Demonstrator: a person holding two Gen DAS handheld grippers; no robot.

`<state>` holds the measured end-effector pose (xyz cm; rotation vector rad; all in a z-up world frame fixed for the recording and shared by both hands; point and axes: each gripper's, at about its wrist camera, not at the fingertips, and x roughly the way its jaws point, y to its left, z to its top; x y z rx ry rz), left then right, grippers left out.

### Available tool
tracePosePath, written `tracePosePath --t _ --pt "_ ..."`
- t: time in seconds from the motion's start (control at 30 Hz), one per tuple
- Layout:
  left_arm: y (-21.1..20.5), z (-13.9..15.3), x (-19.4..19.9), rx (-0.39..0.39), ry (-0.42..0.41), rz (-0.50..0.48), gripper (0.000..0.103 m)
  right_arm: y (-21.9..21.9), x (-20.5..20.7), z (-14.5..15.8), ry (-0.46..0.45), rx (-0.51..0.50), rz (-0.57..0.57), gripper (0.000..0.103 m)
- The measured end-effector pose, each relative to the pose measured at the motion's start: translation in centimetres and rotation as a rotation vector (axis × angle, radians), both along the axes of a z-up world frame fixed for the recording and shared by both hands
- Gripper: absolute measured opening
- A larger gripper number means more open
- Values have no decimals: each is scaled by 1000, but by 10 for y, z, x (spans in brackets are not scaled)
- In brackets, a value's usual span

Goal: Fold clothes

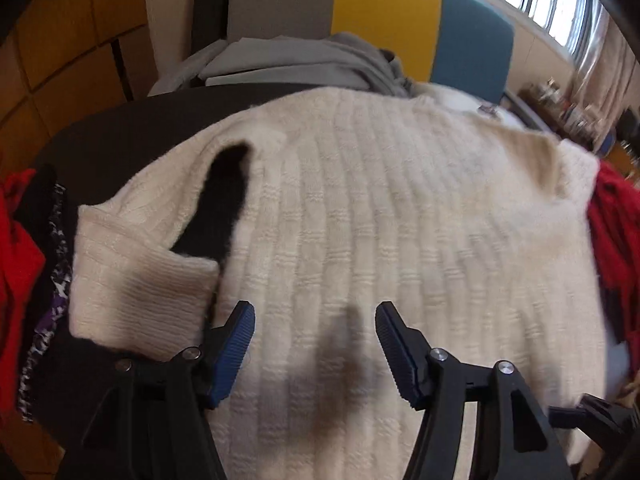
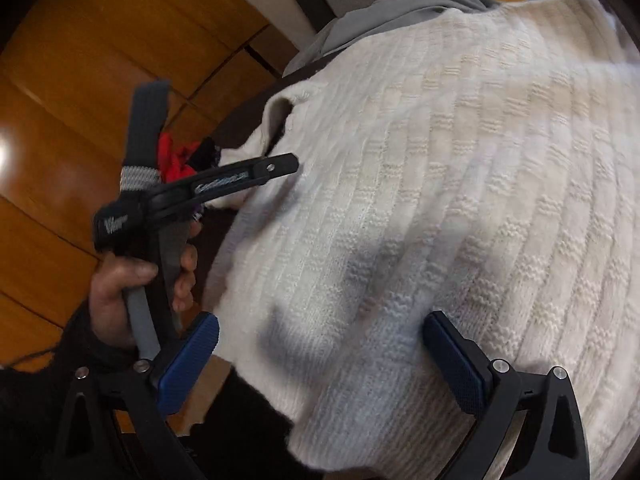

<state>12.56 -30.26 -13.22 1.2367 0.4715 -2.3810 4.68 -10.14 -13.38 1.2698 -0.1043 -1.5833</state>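
**Both grippers hover empty over a spread sweater, about to take a hold**

The left gripper (image 1: pixel 314 344) has its jaws wide apart with nothing between them; only knit shows in the gap, and the pads do not seem to press on it. The right gripper (image 2: pixel 320 354) is the same: blue pads spread, bare knit between, nothing clamped.

The cream sweater (image 1: pixel 360 208) lies flat on a dark table (image 1: pixel 120 128) and fills most of both views. In the left view, its body runs from the jaws up toward 12 o'clock. A sleeve with a ribbed cuff (image 1: pixel 136 284) is folded in at about 9 o'clock of the left jaws, just beside the left pad, with a dark gap of table showing between sleeve and body. In the right view the sweater's near edge (image 2: pixel 256 376) passes close by the left pad, at 8 o'clock, and the body spreads off to 1 o'clock. The person's left hand (image 2: pixel 120 280), holding the other gripper's handle, sits at 10 o'clock.

The step looks like the start of a fold: sweater laid out, no grip taken yet. The next move likely calls for lowering each pair of jaws onto an edge or the sleeve and pinching the thick knit firmly.

Further out lie grey clothes (image 1: pixel 304 64) at 12 o'clock and red cloth (image 1: pixel 616 232) at 3 o'clock.
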Motion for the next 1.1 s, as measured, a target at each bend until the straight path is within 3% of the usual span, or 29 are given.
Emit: tracePosePath --t 0.17,0.3,0.43,0.53,0.7,0.8,0.97,1.1 --pt "5 14 -7 19 69 -71 64 69 -42 30 65 -26 -189 103" --pt "-5 10 -17 38 88 -71 64 79 -93 47 134 18 -308 103" --pt "-6 -12 -23 41 18 -72 64 46 -126 35 186 122 -294 103" --pt "-4 -32 -15 9 -33 -68 66 27 -143 7 137 177 -293 103" --pt "-18 -27 2 41 -30 -8 62 28 -136 -11 135 161 -271 103" --pt "-20 -2 -2 58 43 -5 61 28 -131 -13 169 148 -258 103" --pt "-20 37 -70 -4 160 -53 62 41 -138 -5 135 100 -254 103" --pt "-18 39 -139 -52 175 -95 62 52 -159 27 167 48 -285 103"
